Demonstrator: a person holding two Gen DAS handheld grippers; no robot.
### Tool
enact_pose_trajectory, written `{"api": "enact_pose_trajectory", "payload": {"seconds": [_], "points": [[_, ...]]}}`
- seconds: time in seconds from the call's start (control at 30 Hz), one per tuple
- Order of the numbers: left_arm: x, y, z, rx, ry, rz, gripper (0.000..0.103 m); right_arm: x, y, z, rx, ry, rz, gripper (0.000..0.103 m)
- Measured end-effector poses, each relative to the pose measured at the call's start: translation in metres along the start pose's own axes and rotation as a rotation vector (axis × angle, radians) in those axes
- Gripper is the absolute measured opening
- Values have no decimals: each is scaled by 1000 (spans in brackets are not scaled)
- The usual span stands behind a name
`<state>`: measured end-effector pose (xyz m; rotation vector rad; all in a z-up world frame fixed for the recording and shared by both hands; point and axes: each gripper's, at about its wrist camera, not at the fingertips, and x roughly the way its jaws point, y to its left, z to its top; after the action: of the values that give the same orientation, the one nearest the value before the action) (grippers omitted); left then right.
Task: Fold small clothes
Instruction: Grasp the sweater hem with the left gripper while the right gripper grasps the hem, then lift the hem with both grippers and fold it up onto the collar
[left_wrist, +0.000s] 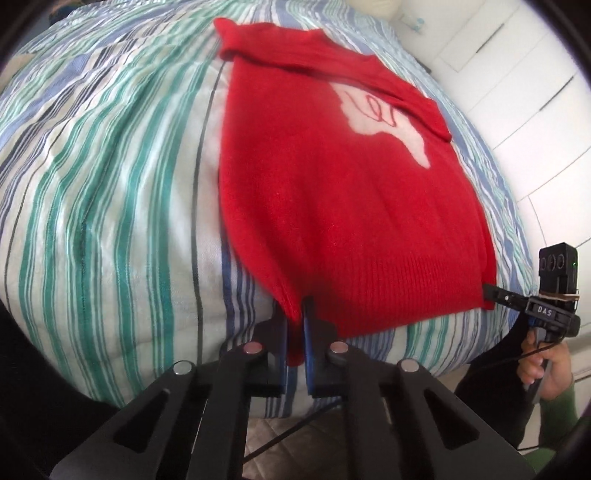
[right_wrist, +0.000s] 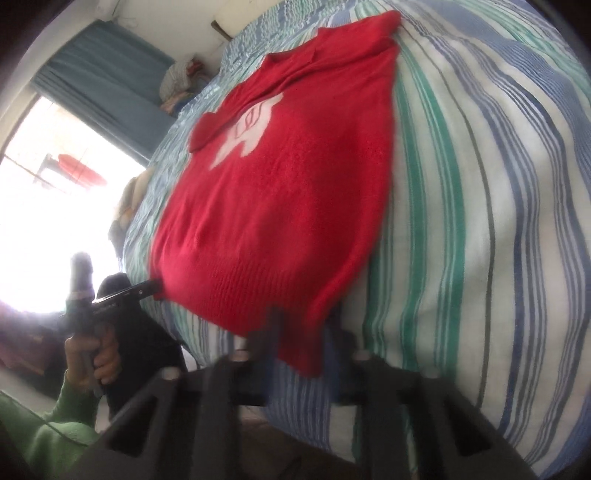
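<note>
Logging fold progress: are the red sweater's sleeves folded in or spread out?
Folded in. Both sleeves lie across the red sweater chest, partly covering its white motif; the body lies flat on the striped duvet.

Location: home bedroom. Indicators: bed with striped duvet (left_wrist: 110, 184); white wardrobe doors (left_wrist: 517, 92) beside it; window (right_wrist: 55, 192) with blue curtain (right_wrist: 107, 77); pile of clothes (right_wrist: 181, 81) at the far end.

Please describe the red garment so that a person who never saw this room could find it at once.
On the bed's blue, green and white striped cover lies one flat red knitted sweater. It is the only plain red thing there, with a pale shape on its chest and a ribbed hem at the bed's near edge.
</note>
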<state>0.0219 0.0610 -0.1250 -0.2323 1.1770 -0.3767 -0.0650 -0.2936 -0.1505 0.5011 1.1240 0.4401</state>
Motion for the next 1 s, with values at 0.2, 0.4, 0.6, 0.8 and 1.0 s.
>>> {"api": "enact_pose_trajectory", "payload": {"seconds": [0.2,0.4,0.6,0.8,1.0], "points": [[-46,1,30,-45,-106,-129,4,-37,6,18,37,-104,89,4],[-54,0,146,-22,-274,-179,4,-61,10,109,6,-278,110,4],[3,10,280,-39,-276,-82,4,-34,-2,257,47,-385,83,4],[82,35,344,-120,-200,125,67,36,-36,352,132,-414,13,25],[43,51,311,-136,-333,95,84,36,-57,336,215,-472,5,53]]}}
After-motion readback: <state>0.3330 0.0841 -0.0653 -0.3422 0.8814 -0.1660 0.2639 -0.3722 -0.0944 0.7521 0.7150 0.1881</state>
